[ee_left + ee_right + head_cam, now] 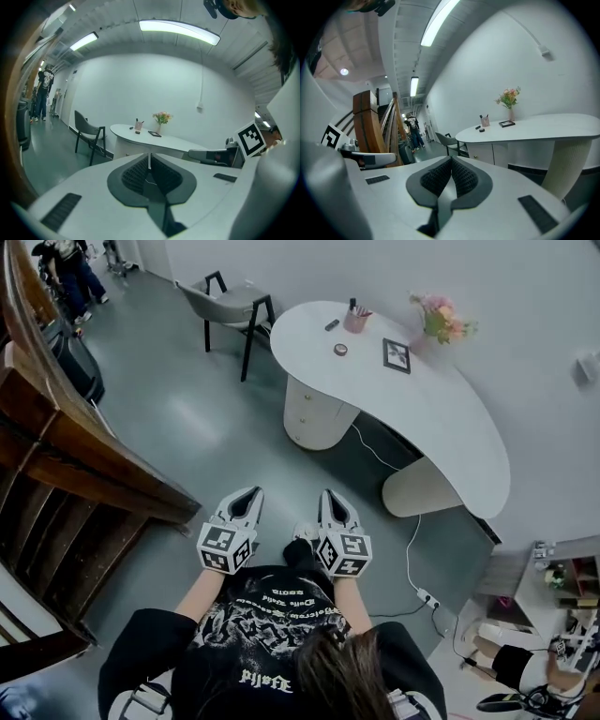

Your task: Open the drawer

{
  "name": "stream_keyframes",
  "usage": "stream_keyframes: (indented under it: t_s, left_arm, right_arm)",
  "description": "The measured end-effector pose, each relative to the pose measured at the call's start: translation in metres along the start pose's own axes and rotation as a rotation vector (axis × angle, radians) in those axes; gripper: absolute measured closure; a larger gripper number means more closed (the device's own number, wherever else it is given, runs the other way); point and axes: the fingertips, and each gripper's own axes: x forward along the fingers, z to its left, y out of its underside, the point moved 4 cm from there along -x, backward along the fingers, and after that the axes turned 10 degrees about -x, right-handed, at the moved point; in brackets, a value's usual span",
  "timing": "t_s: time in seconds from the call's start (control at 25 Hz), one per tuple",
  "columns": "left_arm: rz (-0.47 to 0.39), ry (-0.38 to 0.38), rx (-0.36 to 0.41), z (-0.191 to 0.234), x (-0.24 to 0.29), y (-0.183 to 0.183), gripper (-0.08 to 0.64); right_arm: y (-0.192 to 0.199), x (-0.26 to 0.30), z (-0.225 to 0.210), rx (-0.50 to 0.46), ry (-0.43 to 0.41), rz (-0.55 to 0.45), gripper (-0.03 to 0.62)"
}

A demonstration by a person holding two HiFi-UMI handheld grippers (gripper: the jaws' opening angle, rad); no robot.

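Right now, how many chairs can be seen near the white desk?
1: a grey chair stands off the far left end of the desk. Others may be hidden.

bare floor [216,427] ahead, desk [441,409] beyond, staircase [84,474] left

desk [441,418] ahead-right | drawer unit [311,413] under its left end | chair [220,304] beyond, left | flowers [441,322], frame [397,354], pen cup [356,321] on desk | stairs [94,479] at left

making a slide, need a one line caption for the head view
Shut and empty, the left gripper and right gripper are held out short of the white desk and its drawers.
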Motion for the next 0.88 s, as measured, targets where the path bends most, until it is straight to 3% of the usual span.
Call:
stream_keyframes:
  t_s: [0.28, 0.88]
  left_arm:
    - [0.003, -0.039, -0.002, 0.009, 0.058, -0.022, 0.531]
    - [0.007, -0.082, -0.027, -0.004, 0.181, -0.041, 0.531]
  right_arm:
    - [-0.020, 0.056, -0.037, -0.078, -0.048, 0.025, 0.566]
    - [-0.049, 0.141, -0.122, -0.116, -0.153, 0.042, 0.566]
